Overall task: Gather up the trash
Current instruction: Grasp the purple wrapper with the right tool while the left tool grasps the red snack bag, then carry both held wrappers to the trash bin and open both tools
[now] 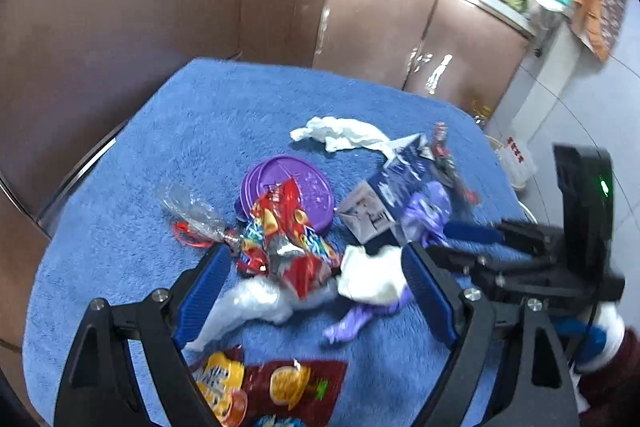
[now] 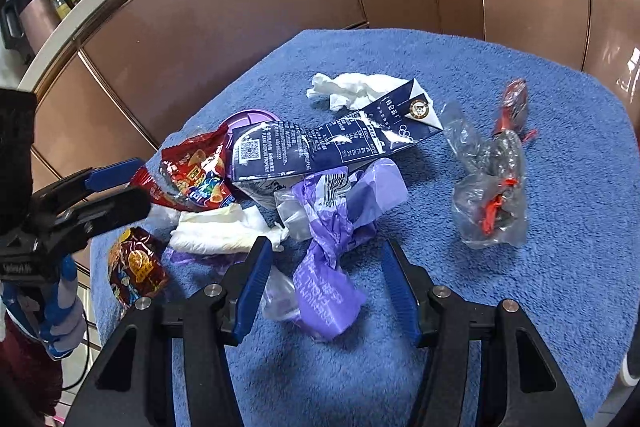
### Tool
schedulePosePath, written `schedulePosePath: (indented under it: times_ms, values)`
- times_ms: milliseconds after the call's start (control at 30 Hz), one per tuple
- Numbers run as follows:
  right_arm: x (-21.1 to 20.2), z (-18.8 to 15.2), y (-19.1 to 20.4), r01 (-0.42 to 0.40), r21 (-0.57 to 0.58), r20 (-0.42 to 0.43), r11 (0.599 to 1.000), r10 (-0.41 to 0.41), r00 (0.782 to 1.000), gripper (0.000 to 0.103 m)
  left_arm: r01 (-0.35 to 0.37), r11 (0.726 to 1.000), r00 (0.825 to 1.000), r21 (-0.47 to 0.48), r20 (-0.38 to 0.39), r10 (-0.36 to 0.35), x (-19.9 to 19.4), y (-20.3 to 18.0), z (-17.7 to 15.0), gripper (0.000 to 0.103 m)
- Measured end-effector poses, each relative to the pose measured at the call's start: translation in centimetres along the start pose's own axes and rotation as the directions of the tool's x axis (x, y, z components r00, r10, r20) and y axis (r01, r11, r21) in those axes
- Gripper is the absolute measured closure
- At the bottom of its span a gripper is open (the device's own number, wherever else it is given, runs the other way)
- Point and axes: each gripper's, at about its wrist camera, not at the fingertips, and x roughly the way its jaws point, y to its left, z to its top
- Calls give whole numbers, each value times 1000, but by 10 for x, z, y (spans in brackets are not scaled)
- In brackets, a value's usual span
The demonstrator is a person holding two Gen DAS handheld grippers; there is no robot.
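both grippers [image 1: 316,281] [image 2: 326,277] wide, trash mid-towel [image 2: 540,327], edges bare.

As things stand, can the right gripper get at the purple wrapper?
Probably yes: the right gripper is open, the purple wrapper lies between its fingers, uncovered, though a clear plastic scrap may come along.

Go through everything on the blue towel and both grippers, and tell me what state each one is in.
Left gripper: open, over the red snack bag.
Right gripper: open, around the purple wrapper.
Red snack bag: torn open, crumpled.
Purple wrapper: twisted, crumpled.
Milk carton: flattened, on its side.
White tissue: crumpled.
Purple lid: lying flat, partly covered.
Clear bag: crumpled.
Dark red snack bag: lying flat.
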Motion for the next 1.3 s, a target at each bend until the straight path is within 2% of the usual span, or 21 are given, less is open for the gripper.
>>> schedulePosePath:
  times_ms: [33,133,200,233,300,400,633,967,1133,1200,1300]
  values:
    - [3,0,-1,-3,4,-4,1000,3,1000,49,-2,1000,1000,-18,-17,2,6,2,3,23]
    - [14,3,-7,-14,23,-26,1000,15,1000,55,-1,998,997,-70,-76,-4,25,7,6,40]
    - [20,3,-10,-26,38,-36,999,27,999,59,4,995,994,-103,-112,-16,35,11,5,59]
    - [23,3,-12,-36,50,-40,998,38,998,65,5,993,992,-118,-124,-19,39,13,5,64]
    - [27,4,-16,-46,67,-39,997,48,998,75,-1,990,991,-143,-130,-18,42,17,4,79]
    - [24,4,-21,-63,85,-19,994,65,998,77,12,982,993,-186,-113,-33,39,24,2,90]
    - [-12,-1,-10,-60,55,70,997,56,996,82,12,979,999,-205,-30,-18,10,20,2,96]
    - [-114,-27,8,-43,45,180,998,34,983,82,-9,982,994,-188,110,31,-71,4,6,97]
    - [-158,-51,-4,-8,84,251,996,-13,968,82,12,990,988,-141,154,10,-102,-26,15,98]
    - [-173,-61,-11,12,103,274,995,-40,961,82,34,994,986,-105,166,-16,-108,-46,22,98]
    - [-206,-81,-42,56,149,307,987,-100,947,82,69,997,983,-34,174,-62,-110,-90,36,98]
